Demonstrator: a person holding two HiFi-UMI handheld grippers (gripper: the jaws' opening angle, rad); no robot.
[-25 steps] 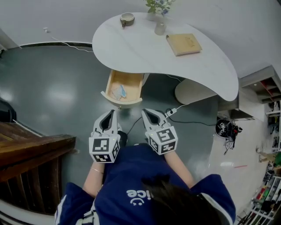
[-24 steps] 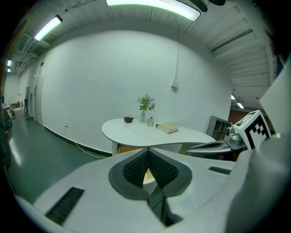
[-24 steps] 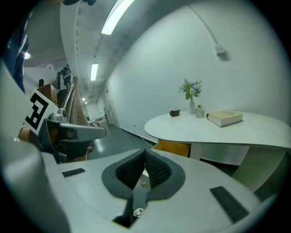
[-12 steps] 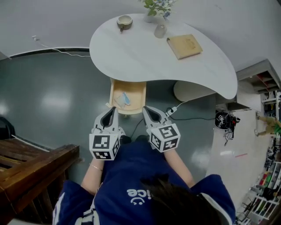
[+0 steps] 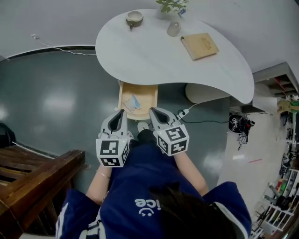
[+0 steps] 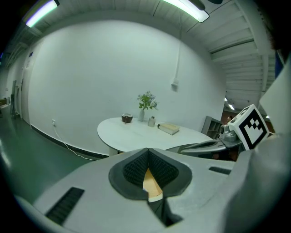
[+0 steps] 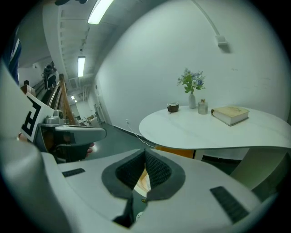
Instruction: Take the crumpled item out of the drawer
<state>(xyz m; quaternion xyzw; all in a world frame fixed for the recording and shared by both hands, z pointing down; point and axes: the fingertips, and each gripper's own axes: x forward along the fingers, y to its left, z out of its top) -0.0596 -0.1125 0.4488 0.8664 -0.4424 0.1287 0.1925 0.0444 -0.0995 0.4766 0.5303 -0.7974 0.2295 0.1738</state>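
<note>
Jaws on both grippers were together with nothing clamped in them. The left gripper [image 5: 122,113] had its ribbed pads meeting at the tips in its own view [image 6: 148,154], and the right gripper [image 5: 151,111] showed the same [image 7: 145,154]. Both pointed away from the person and somewhat downward, side by side, towards the open drawer [image 5: 147,99].

In the head view the left tips lay over the drawer's near left corner and the right tips over its near right corner. Whether either touched the front could not be told. A sliver of the drawer's pale wood showed through the gap behind the meeting tips in the left gripper view [image 6: 152,183] and in the right gripper view [image 7: 141,179].

That wooden drawer stood pulled out from under the near edge of the white, rounded worktop [image 5: 154,56], its long axis running straight towards the person. The crumpled item [image 5: 132,102] lay on the drawer floor in the left half, pale with a blue part, apart from both grippers. It looked a little longer than wide, slanted from near left to far right, but it was too small to say which end led.

On the worktop sat a small bowl [image 5: 134,18], a glass jar [image 5: 174,29], a vase of greenery [image 5: 171,5] and a book [image 5: 200,45].
</note>
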